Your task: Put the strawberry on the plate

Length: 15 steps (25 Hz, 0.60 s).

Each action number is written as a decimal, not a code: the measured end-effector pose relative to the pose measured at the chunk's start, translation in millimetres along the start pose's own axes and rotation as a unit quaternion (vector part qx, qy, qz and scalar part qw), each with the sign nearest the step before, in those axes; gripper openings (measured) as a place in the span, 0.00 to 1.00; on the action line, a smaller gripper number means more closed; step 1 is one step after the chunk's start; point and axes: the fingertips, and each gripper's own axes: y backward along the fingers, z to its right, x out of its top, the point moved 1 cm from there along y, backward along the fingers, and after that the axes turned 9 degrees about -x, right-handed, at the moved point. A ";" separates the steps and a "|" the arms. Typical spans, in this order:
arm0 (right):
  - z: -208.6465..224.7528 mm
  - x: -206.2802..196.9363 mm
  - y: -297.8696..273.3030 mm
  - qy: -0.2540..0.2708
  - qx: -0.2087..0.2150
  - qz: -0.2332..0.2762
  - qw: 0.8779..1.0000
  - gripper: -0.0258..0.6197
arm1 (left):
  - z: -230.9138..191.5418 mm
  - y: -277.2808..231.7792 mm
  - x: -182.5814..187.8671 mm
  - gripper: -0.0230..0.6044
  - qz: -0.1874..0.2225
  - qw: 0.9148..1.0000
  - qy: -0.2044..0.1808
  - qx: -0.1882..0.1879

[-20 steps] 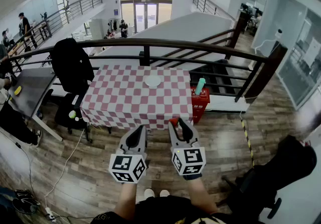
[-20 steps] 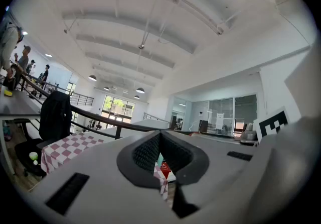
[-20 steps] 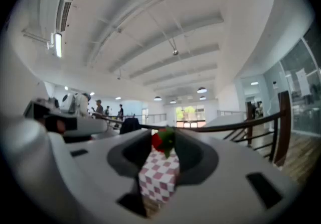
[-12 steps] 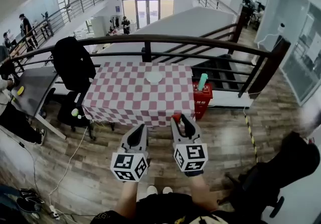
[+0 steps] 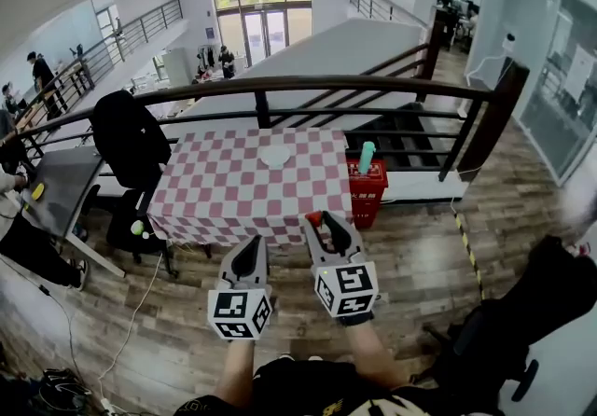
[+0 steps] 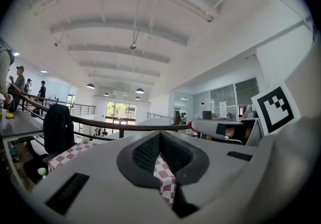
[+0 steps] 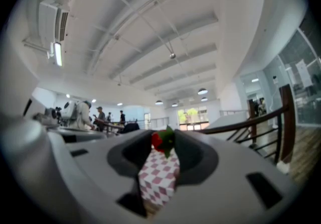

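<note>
In the head view a small red strawberry (image 5: 313, 217) with a green top sits at the tips of my right gripper (image 5: 320, 222), which is shut on it, in the air just before the near edge of the table. The right gripper view shows the same strawberry (image 7: 163, 140) pinched between the dark pads. The white plate (image 5: 276, 156) lies toward the far side of the red-and-white checkered table (image 5: 224, 200). My left gripper (image 5: 253, 247) hangs beside the right one, shut and holding nothing; in its own view the pads (image 6: 150, 150) meet at the tip.
A black railing (image 5: 326, 86) runs behind the table. A red box (image 5: 367, 192) with a teal bottle (image 5: 367, 157) stands at the table's right. A chair draped with a black jacket (image 5: 131, 136) and a grey desk (image 5: 54, 183) are at the left, a black office chair (image 5: 522, 312) at the right.
The view has shifted a little and the table looks slightly nearer. Both grippers stay side by side before its near edge, the right one still holding the strawberry.
</note>
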 end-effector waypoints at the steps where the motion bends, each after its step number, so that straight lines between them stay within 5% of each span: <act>1: 4.8 -0.7 0.4 -0.003 -0.002 0.000 1.000 0.27 | 3.1 -2.0 -0.4 0.05 0.003 1.000 -0.002 -0.001; 4: 10.9 -5.7 1.5 -0.010 -0.002 -0.005 1.000 0.27 | 6.7 -5.6 -1.9 0.05 0.009 1.000 -0.002 0.000; 9: 5.5 -7.9 3.1 -0.011 -0.002 -0.013 1.000 0.27 | 22.2 -17.5 0.8 0.05 0.008 0.998 0.022 -0.062; 15: 29.0 -19.5 -29.1 -0.017 -0.009 -0.010 1.000 0.27 | 12.8 -61.7 -9.7 0.05 0.022 0.998 0.015 -0.054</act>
